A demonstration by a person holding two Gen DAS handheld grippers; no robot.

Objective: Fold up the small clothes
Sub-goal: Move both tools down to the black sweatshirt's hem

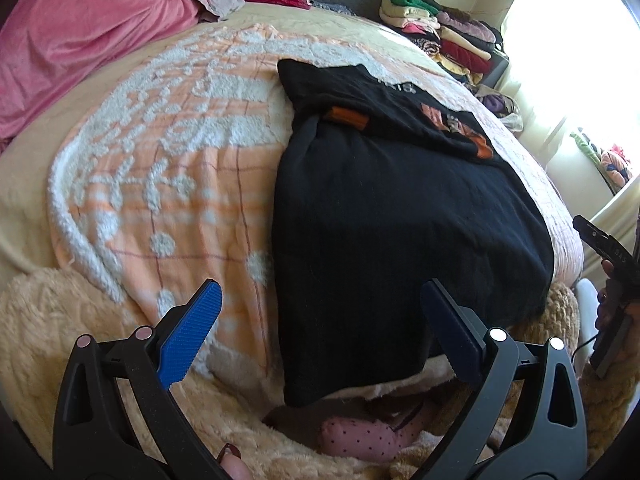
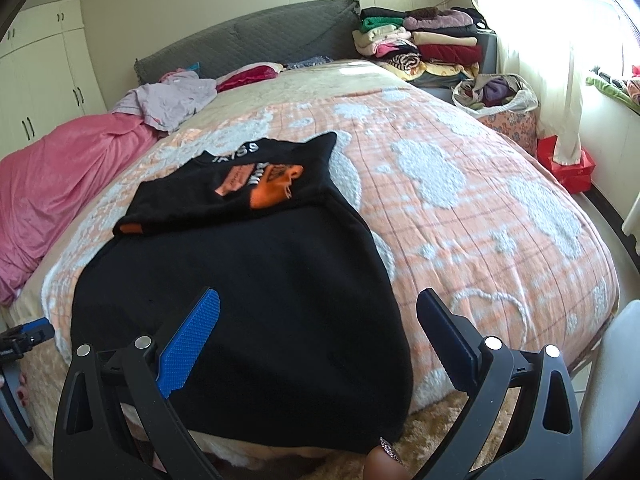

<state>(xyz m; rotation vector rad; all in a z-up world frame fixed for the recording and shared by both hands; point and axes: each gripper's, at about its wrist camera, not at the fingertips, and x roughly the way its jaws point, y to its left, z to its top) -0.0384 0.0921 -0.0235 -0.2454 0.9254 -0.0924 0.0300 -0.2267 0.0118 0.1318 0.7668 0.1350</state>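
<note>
Now the black garment [image 2: 248,300] lies partly folded on the bed [image 2: 460,208], its near edge hanging over; left gripper [image 1: 320,320] and right gripper [image 2: 320,328] hover spread, empty.

Shirt [image 2: 248,300] lies on bed [image 2: 460,200], overhanging near edge.

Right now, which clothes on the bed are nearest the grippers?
The black top with orange patches, spread flat at the bed's near edge. The pale purple clothes lie crumpled far off by the headboard.
</note>
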